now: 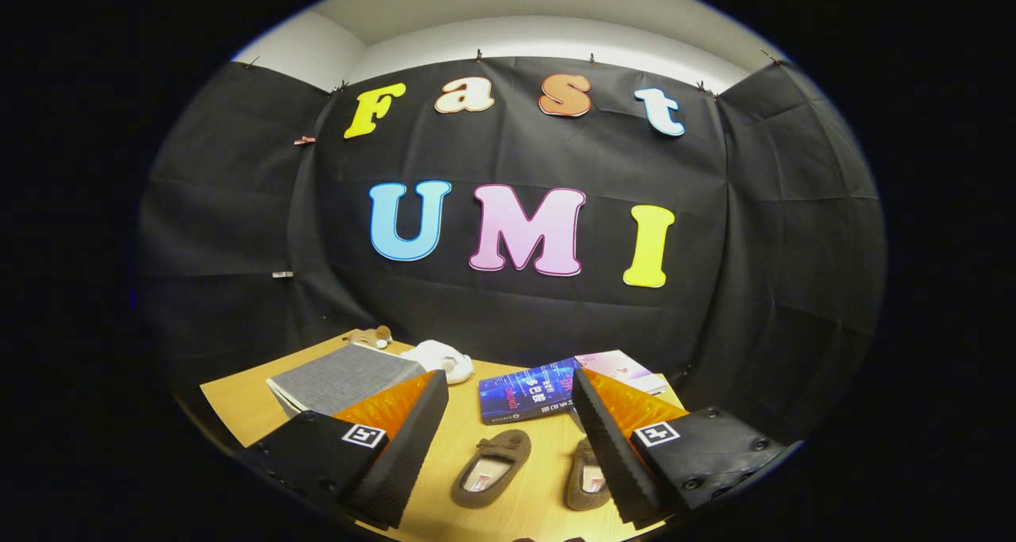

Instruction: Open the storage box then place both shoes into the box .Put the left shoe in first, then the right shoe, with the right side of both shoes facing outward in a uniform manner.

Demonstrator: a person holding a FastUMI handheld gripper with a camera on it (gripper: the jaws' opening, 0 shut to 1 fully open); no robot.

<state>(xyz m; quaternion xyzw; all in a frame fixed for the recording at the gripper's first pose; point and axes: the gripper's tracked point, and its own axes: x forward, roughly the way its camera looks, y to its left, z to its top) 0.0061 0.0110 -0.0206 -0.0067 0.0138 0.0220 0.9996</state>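
Two small brown slipper-like shoes lie on the wooden table between my fingers. One shoe [492, 467] sits near the middle of the gap. The other shoe [586, 485] lies right against the right finger [611, 447] and is partly hidden by it. A grey fabric storage box [341, 377] with its lid closed stands beyond the left finger [409, 439]. My gripper [509, 447] is open, held above the table, with nothing gripped.
A blue book [528, 391] and a pale booklet [623, 367] lie just beyond the shoes. A white cloth-like object [440, 358] and a small brown toy [371, 336] rest behind the box. The table's wooden edge [230, 407] shows left of the box.
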